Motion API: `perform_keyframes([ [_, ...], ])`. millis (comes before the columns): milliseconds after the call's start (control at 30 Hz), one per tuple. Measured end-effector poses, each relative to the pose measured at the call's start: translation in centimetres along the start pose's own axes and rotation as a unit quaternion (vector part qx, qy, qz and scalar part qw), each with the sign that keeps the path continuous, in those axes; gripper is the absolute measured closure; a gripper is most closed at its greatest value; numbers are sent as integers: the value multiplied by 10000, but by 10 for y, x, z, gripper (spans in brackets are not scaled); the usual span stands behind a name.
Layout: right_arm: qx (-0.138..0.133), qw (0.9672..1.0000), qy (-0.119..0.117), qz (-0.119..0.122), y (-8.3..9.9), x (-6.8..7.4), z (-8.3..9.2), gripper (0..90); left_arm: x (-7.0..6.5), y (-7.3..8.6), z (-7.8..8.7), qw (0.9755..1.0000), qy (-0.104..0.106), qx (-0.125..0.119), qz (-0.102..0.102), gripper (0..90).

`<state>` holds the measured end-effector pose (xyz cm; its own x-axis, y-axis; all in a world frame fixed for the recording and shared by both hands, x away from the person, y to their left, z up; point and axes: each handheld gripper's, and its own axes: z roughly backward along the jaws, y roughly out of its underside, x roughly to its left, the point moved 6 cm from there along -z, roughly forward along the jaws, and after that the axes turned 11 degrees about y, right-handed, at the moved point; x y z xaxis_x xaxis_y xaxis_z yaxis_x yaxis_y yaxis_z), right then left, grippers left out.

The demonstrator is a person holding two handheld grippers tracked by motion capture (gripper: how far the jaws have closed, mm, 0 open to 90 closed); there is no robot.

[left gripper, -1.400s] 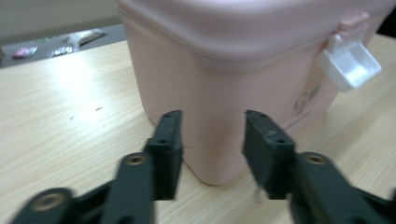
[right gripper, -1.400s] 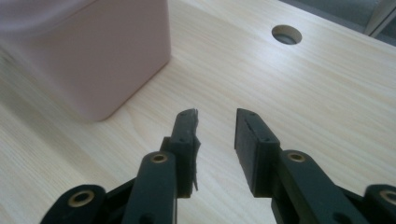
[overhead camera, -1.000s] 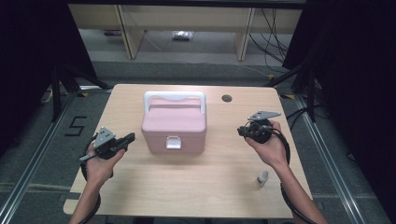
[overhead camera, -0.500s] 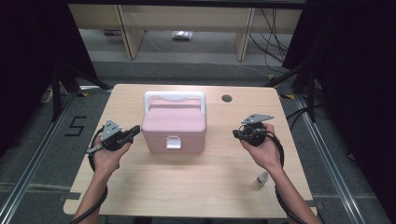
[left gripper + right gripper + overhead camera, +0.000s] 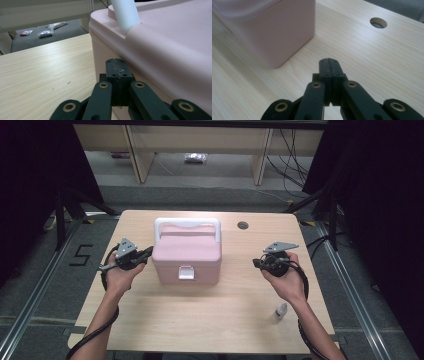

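A pink box point(image 5: 187, 252) with a white handle point(image 5: 187, 223) and a white front latch stands closed in the middle of the wooden table point(image 5: 210, 320). My left gripper point(image 5: 145, 254) is shut and empty, its tip close to the box's left wall. In the left gripper view the shut jaws point(image 5: 117, 65) sit right beside the pink box point(image 5: 162, 50), under its handle post point(image 5: 125, 13); I cannot tell whether they touch it. My right gripper point(image 5: 257, 262) is shut and empty, a short way right of the box. Its own view has the tips point(image 5: 329, 64) above bare wood, with the box corner point(image 5: 274, 30) ahead on the left.
A small white bottle point(image 5: 281, 311) stands near the table's front right, beside my right forearm. A round cable hole point(image 5: 243, 225) point(image 5: 378, 22) lies at the back, right of the box. Shelving legs and cables sit on the floor beyond the table.
My left hand has moved right and slightly farther back, bringing its gripper up to the box's left side. The right hand has stayed about where it was.
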<state>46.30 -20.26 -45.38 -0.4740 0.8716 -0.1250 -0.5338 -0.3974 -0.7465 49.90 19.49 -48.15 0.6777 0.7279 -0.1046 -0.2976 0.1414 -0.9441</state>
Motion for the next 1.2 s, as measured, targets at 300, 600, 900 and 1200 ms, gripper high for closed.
perform_keyframes([
  [300,96,9998,40,-179,2,-12,1,900,-12,-5,-17,9998,148,67,-132,897],
  [600,144,9995,98,-278,5,-24,1,900,-27,-10,-42,9988,310,212,-307,897],
  [900,180,9992,209,-272,16,-39,1,900,-41,-15,-64,9970,476,241,-564,897],
  [1200,275,9987,199,-372,18,-47,-4,900,-58,-20,-80,9949,625,331,-718,897],
])
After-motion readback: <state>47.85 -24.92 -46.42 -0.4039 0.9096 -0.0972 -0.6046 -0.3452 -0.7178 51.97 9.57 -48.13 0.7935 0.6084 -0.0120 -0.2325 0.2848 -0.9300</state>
